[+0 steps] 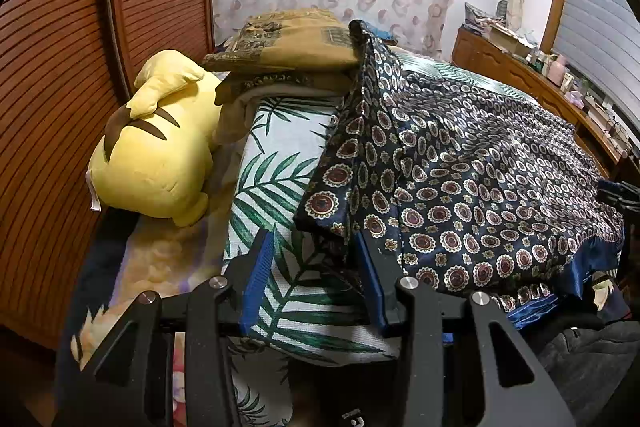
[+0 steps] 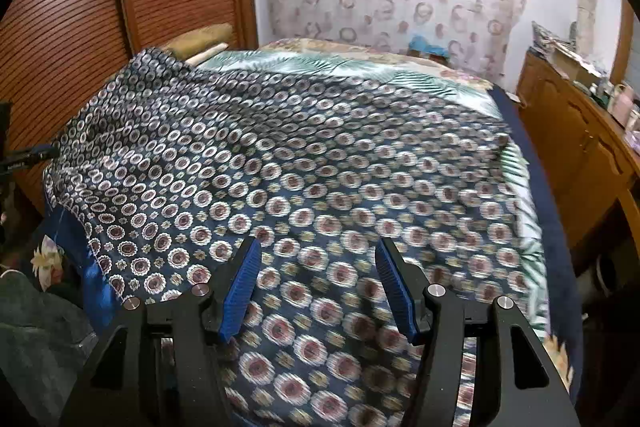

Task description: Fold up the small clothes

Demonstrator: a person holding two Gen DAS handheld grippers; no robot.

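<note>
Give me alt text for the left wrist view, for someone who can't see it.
The open left gripper hovers over a leaf-print bed cover, its right blue pad at the edge of a navy medallion-print garment spread across the bed. A yellow plush toy lies to the left against a slatted wooden door, with folded tan fabric behind.
</note>
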